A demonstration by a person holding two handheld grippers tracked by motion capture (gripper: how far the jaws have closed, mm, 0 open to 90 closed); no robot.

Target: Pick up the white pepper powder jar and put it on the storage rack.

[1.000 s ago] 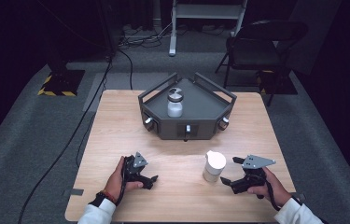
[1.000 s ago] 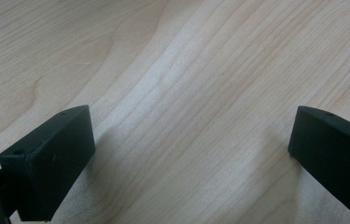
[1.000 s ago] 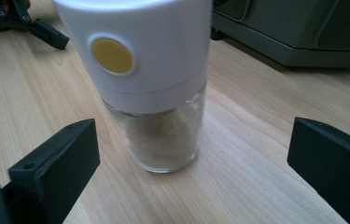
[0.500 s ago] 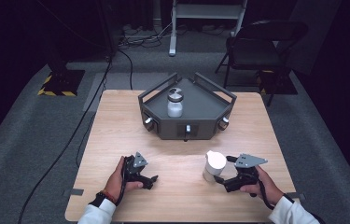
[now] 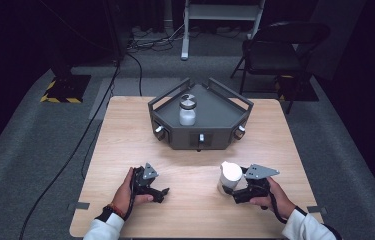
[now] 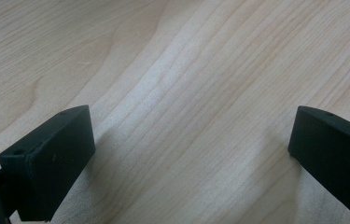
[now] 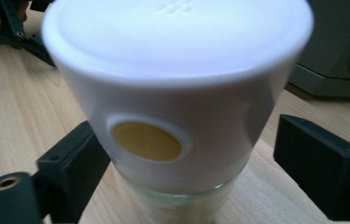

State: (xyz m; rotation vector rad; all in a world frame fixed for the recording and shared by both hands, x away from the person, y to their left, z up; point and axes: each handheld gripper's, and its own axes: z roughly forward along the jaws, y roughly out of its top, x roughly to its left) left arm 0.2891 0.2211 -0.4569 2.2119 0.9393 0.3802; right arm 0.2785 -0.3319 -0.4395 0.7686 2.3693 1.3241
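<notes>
A glass jar with a wide white cap (image 5: pixel 230 175) stands on the wooden table (image 5: pixel 125 135) at the front right. My right gripper (image 5: pixel 228 189) is open with one jaw on each side of the jar's lower part. In the right gripper view the white-capped jar (image 7: pixel 177 93) looms close, its cap bearing a yellow round spot; the right gripper (image 7: pixel 196 189) has its left jaw close against the jar and its right jaw a gap away. My left gripper (image 5: pixel 163 192) rests at the front left, open over bare wood (image 6: pixel 186 158).
A grey angular tray (image 5: pixel 225 120) sits at the table's back middle, holding a small jar with a silver lid (image 5: pixel 187 111). A folding chair (image 5: pixel 280 45) and cables (image 5: pixel 140 40) lie on the floor beyond. The other gripper (image 7: pixel 4 23) appears far off in the right gripper view.
My right gripper has slid left toward the white-capped jar and now has its jaws around it. The left gripper and the jar have stayed put.
</notes>
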